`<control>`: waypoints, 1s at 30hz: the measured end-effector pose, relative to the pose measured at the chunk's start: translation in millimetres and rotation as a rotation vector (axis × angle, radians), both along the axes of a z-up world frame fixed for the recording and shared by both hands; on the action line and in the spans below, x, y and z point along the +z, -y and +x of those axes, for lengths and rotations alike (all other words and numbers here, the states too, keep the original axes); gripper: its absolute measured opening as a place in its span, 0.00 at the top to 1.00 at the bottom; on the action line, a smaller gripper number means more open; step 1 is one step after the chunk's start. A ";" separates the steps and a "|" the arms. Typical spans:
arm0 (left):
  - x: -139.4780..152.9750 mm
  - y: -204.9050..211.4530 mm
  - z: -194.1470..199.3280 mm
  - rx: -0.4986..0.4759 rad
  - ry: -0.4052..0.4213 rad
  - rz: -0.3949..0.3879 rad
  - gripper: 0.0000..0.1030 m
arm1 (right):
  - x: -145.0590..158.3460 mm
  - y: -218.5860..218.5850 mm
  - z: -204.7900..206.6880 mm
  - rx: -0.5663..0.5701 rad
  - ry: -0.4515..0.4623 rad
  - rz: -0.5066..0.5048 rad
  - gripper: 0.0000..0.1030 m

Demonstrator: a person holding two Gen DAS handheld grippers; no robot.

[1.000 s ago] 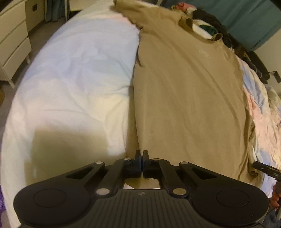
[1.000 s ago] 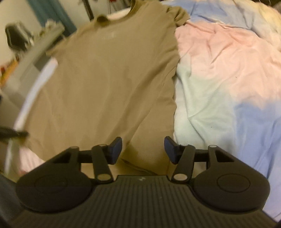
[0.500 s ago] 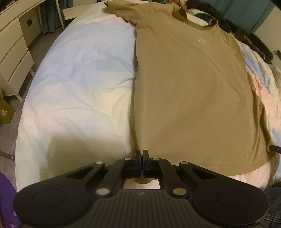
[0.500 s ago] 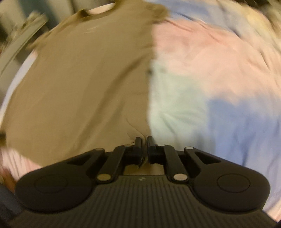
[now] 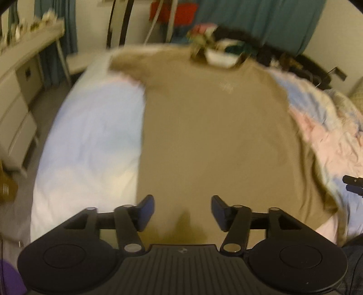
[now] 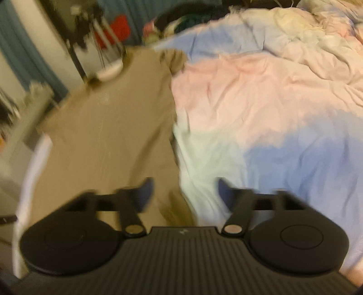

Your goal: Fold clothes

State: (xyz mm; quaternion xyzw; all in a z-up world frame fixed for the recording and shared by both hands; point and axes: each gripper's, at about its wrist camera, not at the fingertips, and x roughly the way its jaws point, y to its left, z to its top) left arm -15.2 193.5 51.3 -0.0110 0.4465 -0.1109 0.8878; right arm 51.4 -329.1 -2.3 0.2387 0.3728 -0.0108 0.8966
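Note:
A tan T-shirt (image 5: 211, 136) lies spread flat on the bed, collar at the far end, hem nearest me. My left gripper (image 5: 180, 212) is open and empty above the shirt's near hem. In the right wrist view the shirt (image 6: 113, 136) lies on the left half. My right gripper (image 6: 185, 192) is open and empty above the shirt's right side edge near the hem. The right gripper's tip (image 5: 352, 185) shows at the right edge of the left wrist view. Both views are motion-blurred.
A pastel blue, pink and white duvet (image 6: 261, 118) covers the bed (image 5: 90, 136). A white drawer unit (image 5: 15, 109) stands on the left. Piled clothes (image 5: 226, 47) lie beyond the collar, before a teal curtain (image 5: 261, 18).
Both grippers were shut on the shirt's hem half a second ago and have opened, letting it go. The shirt now lies flat. Both cameras have tilted up and pulled back.

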 end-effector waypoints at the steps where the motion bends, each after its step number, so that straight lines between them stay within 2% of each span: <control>1: 8.2 8.5 -2.1 -0.002 0.043 0.007 0.26 | 3.6 2.8 0.1 -0.001 0.037 0.024 0.26; 3: 24.6 33.3 -7.7 -0.021 0.143 0.017 0.20 | 11.1 7.9 1.7 -0.005 0.108 0.063 0.26; 5: 33.7 53.4 -6.1 -0.033 0.194 -0.017 0.19 | 18.9 10.4 6.1 -0.012 0.162 0.063 0.26; 8: 43.6 83.4 1.7 -0.025 0.241 -0.060 0.14 | 27.6 14.3 18.7 -0.022 0.231 0.067 0.25; 10: 47.7 104.9 6.5 -0.008 0.278 -0.074 0.08 | 31.6 18.4 30.6 -0.029 0.274 0.091 0.25; 12: 44.1 129.1 15.5 -0.009 0.300 -0.120 0.03 | 32.3 27.8 50.1 -0.038 0.312 0.157 0.25; 16: 18.4 167.6 21.2 -0.022 0.250 -0.219 0.03 | 13.0 59.5 107.9 -0.097 0.333 0.389 0.25; 18: 2.5 177.1 24.8 -0.031 0.245 -0.212 0.03 | -7.5 75.2 137.0 -0.142 0.341 0.482 0.25; 21: -15.4 190.5 25.9 -0.034 0.253 -0.135 0.03 | -44.0 94.5 180.6 -0.176 0.334 0.595 0.26; 23: -27.6 192.6 36.5 -0.027 0.250 -0.122 0.03 | -64.1 102.4 207.0 -0.184 0.319 0.623 0.30; 27: -56.9 185.9 63.4 0.023 0.205 -0.134 0.03 | -101.9 106.3 261.7 -0.170 0.263 0.700 0.31; 30: -76.4 178.6 88.2 0.056 0.158 -0.160 0.03 | -115.7 102.9 301.0 -0.151 0.257 0.672 0.34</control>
